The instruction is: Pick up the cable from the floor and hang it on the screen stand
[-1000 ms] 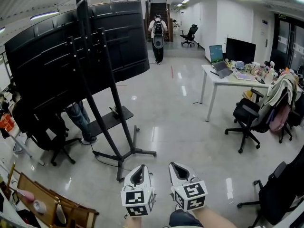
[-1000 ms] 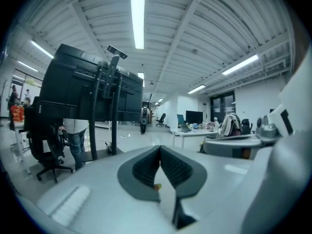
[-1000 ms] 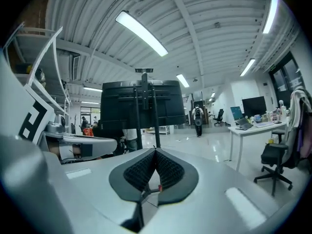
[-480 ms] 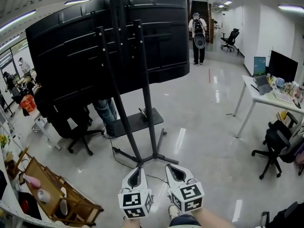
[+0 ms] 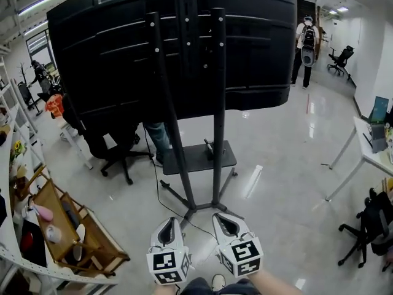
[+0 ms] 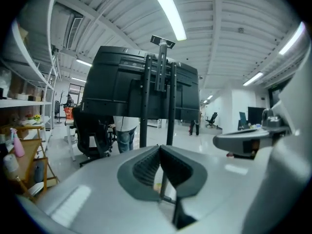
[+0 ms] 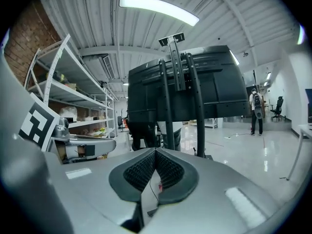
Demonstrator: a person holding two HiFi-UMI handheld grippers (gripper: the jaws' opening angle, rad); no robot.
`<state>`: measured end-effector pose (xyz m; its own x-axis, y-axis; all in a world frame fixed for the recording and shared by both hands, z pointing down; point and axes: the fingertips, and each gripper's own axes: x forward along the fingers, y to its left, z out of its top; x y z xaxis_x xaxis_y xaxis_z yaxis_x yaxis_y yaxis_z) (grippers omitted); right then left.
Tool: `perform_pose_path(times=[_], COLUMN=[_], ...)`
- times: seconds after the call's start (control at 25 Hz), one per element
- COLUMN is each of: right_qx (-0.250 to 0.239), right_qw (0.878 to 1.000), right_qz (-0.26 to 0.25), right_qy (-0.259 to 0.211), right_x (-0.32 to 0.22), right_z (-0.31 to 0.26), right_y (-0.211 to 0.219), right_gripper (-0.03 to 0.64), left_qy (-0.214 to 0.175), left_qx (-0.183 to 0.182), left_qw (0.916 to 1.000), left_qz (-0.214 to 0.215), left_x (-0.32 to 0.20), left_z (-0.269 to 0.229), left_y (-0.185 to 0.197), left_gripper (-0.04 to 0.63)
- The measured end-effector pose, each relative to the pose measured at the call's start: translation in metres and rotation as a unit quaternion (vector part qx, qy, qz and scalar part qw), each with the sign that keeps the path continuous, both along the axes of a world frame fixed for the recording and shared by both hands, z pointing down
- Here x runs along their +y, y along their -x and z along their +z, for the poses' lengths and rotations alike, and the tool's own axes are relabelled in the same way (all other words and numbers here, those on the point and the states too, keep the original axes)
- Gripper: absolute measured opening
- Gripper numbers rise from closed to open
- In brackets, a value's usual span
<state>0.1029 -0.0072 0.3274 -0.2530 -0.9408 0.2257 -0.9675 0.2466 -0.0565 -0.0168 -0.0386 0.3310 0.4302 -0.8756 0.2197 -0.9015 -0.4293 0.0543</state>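
Claws both empty: left claw tips together, right claw tips together.

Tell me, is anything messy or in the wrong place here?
Yes. A thin black cable lies loose on the glossy grey floor, trailing past the foot of the black metal screen stand. It looks like something to trip over. Nothing else stands out.

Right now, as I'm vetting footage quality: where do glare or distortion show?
Head view: bright streaks glare on the glossy floor, and the screen bows. Left gripper view: dark rounded corners. Right gripper view: blown-out ceiling light.
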Motion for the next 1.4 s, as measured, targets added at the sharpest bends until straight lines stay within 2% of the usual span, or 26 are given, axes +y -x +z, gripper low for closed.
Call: perform_pose_path(times=[0.2,0.36,0.6,0.76,1.04,1.16,1.24,1.4], right_qx=[0.001,0.011,0.016,0.047,0.075,0.096,0.112,0.140], right_qw=[0.999,0.996,0.991,0.983,0.968,0.961,0.958,0.948], right_qz=[-0.045,-0.074,-0.110,-0.149,-0.192,-0.203,-0.202,-0.213], right_qy=[0.024,0.039,0.075,0.097,0.140,0.160,0.172,0.188], right_x=[-0.047,-0.100,-0.194,-0.252,-0.336,-0.363,-0.380,-0.408], right_z=[0.034,0.074,0.155,0.236,0.396,0.463,0.504,0.569], right_y=[0.025,0.052,0.095,0.128,0.168,0.186,0.193,0.207], right_gripper=[-0.002,-0.002,-0.002,-0.002,0.000,0.055,0.057,0.083], left_qy=[0.025,0.034,0.077,0.093,0.089,0.102,0.115,0.139], left_qx=[-0.005,0.001,-0.014,-0.020,-0.040,-0.057,-0.052,-0.020], left_qw=[0.9982,0.9960,0.9928,0.9919,0.9931,0.9908,0.9890,0.9856], left_qz=[-0.055,-0.083,-0.090,-0.085,-0.065,-0.068,-0.077,-0.094], left_x=[-0.034,-0.077,-0.167,-0.220,-0.288,-0.307,-0.317,-0.335], left_z=[0.033,0.072,0.167,0.232,0.348,0.403,0.435,0.480], left_y=[0.030,0.056,0.086,0.103,0.117,0.129,0.138,0.154], left_gripper=[0.008,0.008,0.008,0.008,0.008,0.008,0.008,0.008])
